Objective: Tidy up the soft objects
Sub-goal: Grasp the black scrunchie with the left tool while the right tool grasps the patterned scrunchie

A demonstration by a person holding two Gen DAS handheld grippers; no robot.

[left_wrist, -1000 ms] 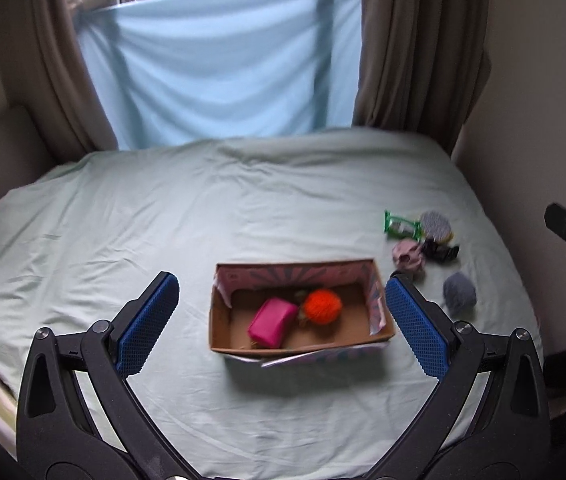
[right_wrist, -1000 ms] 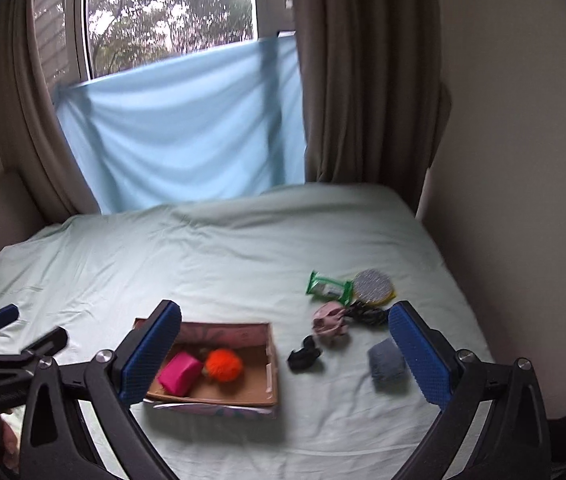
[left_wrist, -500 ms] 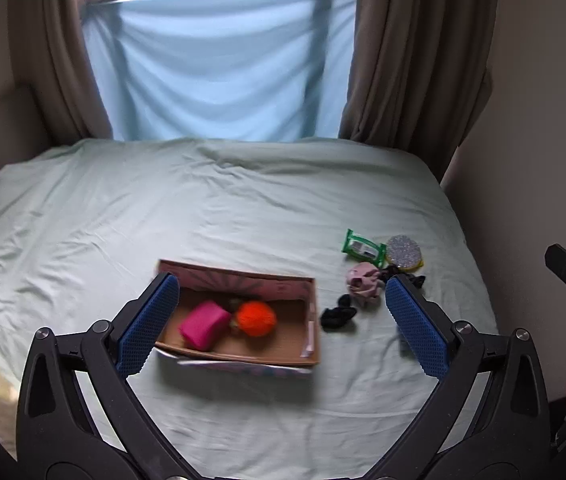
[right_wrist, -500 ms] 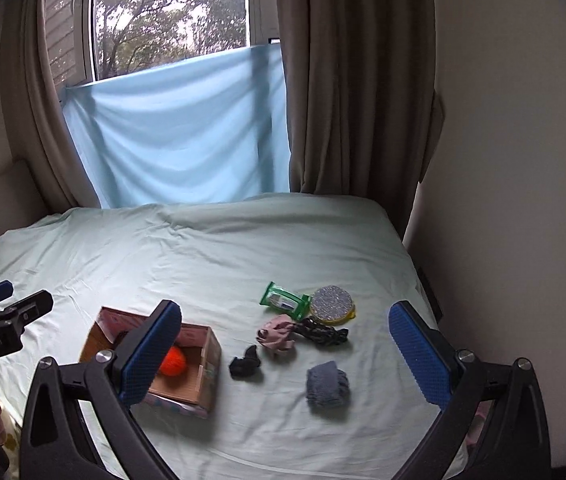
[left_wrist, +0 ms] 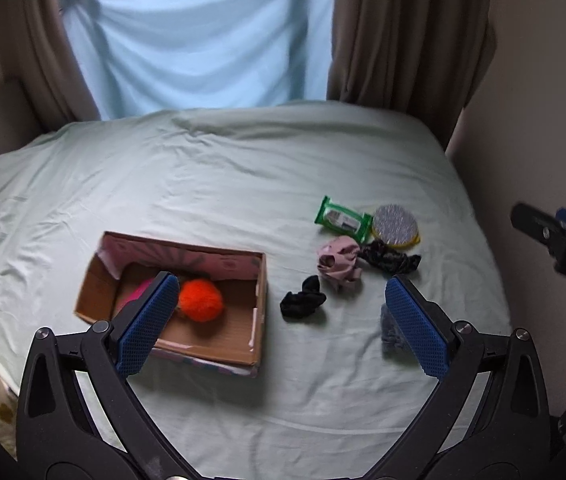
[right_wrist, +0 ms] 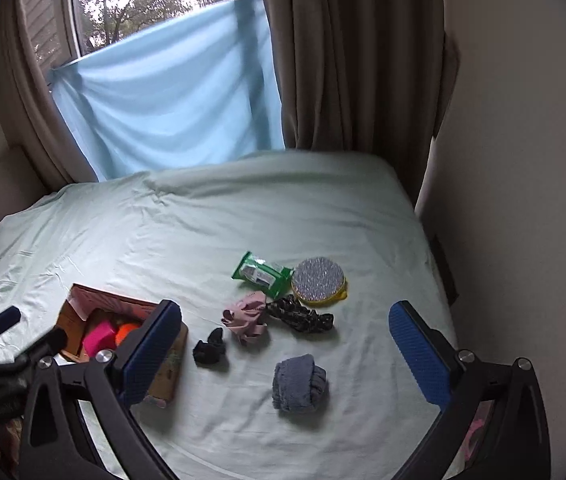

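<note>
1. A cardboard box point(left_wrist: 219, 344) is taken as the landmark; it lies open-topped on the bed point(left_wrist: 203, 184), and every other place is given from it.
2. Inside the box an orange pompom point(left_wrist: 201, 300) and a pink block point(right_wrist: 99, 340) are seen. These two are judged to be already sorted.
3. Just right of the box, on the sheet, a black scrunchie point(left_wrist: 303, 304) is found; it is the nearest loose item.
4. Further right of the box, a pink scrunchie point(left_wrist: 337, 260) is seen touching a dark patterned scrunchie point(left_wrist: 389, 258).
5. Beyond those, well right of the box and further back, a green wipes pack point(left_wrist: 341, 218) lies beside a round scourer point(left_wrist: 395, 226).
6. A grey rolled cloth point(right_wrist: 299, 384) lies right of the box and nearer the cameras, apart from the rest.
7. Six items are thus judged to be left outside the box, so the task is reckoned less than half done.
8. The left gripper point(left_wrist: 283, 324) is held above the bed with its jaws spread wide; nothing is gripped.
9. The right gripper point(right_wrist: 283, 356) is likewise spread wide and empty, with the grey cloth lying between its fingers in the right wrist view.
10. The grey cloth or the black scrunchie is judged the likely next pick.
</note>
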